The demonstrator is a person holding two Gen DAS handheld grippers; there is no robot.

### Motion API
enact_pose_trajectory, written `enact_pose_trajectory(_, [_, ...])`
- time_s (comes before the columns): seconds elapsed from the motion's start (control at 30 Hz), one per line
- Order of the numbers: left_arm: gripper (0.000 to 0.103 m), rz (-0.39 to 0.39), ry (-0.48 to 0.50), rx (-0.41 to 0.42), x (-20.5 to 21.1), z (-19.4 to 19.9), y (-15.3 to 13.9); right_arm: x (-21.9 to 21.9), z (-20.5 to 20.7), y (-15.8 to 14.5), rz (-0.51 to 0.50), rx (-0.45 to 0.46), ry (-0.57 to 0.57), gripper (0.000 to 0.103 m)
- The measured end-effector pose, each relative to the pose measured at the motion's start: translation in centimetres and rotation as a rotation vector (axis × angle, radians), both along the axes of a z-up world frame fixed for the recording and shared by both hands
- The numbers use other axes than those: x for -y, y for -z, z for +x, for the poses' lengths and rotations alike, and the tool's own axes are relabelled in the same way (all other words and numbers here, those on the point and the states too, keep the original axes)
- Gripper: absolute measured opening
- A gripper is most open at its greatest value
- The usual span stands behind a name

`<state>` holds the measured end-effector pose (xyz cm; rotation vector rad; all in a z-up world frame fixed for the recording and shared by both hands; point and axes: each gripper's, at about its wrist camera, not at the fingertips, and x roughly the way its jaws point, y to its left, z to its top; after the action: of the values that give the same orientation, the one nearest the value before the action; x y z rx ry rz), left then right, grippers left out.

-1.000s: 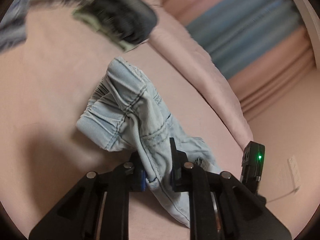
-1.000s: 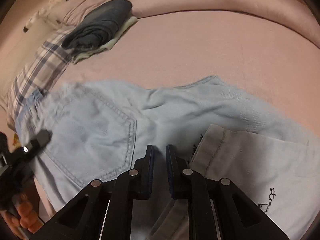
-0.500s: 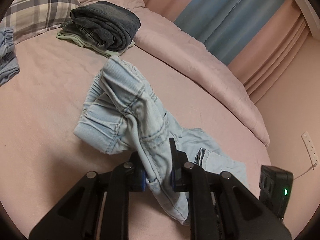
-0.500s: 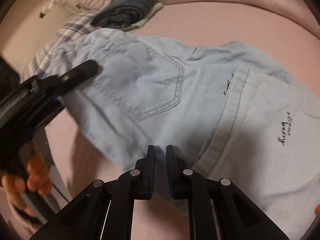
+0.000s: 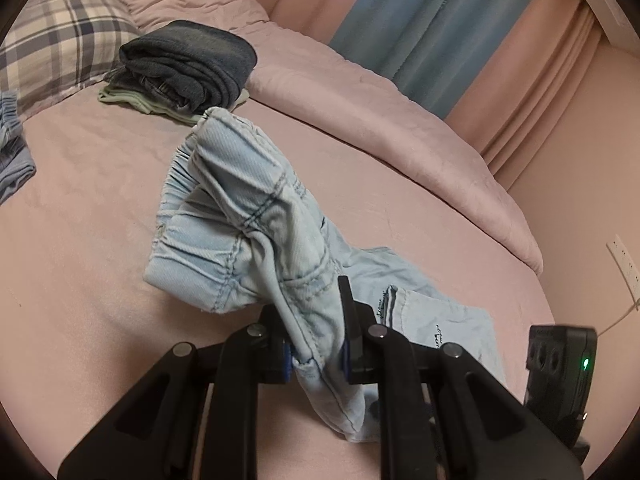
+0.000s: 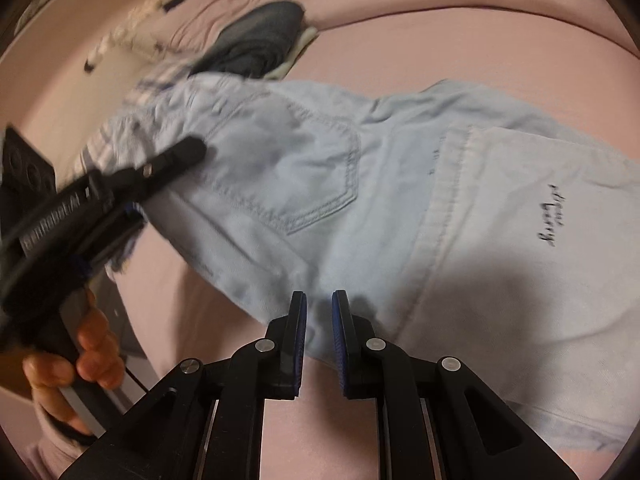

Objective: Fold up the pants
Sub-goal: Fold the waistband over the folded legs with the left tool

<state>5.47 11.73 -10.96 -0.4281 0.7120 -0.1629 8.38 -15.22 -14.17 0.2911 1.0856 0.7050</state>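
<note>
Light blue denim pants [image 5: 256,216] lie on a pink bed. My left gripper [image 5: 314,316] is shut on the waistband end and holds it bunched and raised above the sheet; the legs trail to the right. In the right wrist view the pants [image 6: 320,184] spread flat, back pocket up, a folded leg end with black script at right. The left gripper [image 6: 176,160] shows there at left, clamped on the fabric. My right gripper [image 6: 319,304] hovers at the pants' near edge, jaws narrowly apart with nothing between them.
A stack of folded dark and pale green clothes [image 5: 188,64] sits at the back by a plaid pillow [image 5: 52,40]. A rolled pink duvet [image 5: 380,120] runs along the far side. Another blue garment [image 5: 12,152] lies at the left edge. Curtains and wall at right.
The left gripper has carried the waistband over toward the leg ends, so the pants now lie closer to my right gripper. The right gripper has moved nearer the fabric's edge.
</note>
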Motion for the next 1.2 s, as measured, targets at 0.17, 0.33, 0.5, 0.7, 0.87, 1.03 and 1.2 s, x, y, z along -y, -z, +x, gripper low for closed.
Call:
enact_pose_trajectory(0.17, [0.016, 0.017, 0.021, 0.017, 0.8, -0.1, -0.6, 1.8, 0.0, 0.4, 0.007, 0.005, 0.058, 0.014])
enact_pose_trajectory(0.33, [0.016, 0.042, 0.057, 0.037, 2.0, -0.1, -1.4, 0.8, 0.2, 2.2, -0.002, -0.047, 0.031, 0.014])
enact_pose_trajectory(0.5, [0.016, 0.063, 0.089, 0.051, 3.3, -0.2, -1.9, 1.3, 0.4, 2.9, 0.03, -0.07, 0.02, 0.014])
enact_pose_trajectory(0.7, [0.016, 0.097, 0.131, 0.067, 5.2, -0.4, -2.6, 3.6, -0.2, 2.1, 0.096, -0.056, 0.051, 0.015])
enact_pose_trajectory(0.87, [0.016, 0.123, 0.166, 0.077, 6.7, -0.6, -2.9, 5.3, -0.3, 2.1, 0.119, -0.06, 0.11, 0.02])
enact_pose_trajectory(1.03, [0.016, 0.143, 0.2, 0.077, 7.8, -0.6, -3.0, 6.4, -0.8, 2.1, 0.146, -0.06, 0.172, 0.029])
enact_pose_trajectory(1.2, [0.016, 0.164, 0.23, 0.073, 8.6, -0.5, -2.9, 8.4, -0.9, 2.2, 0.16, -0.058, 0.21, 0.029])
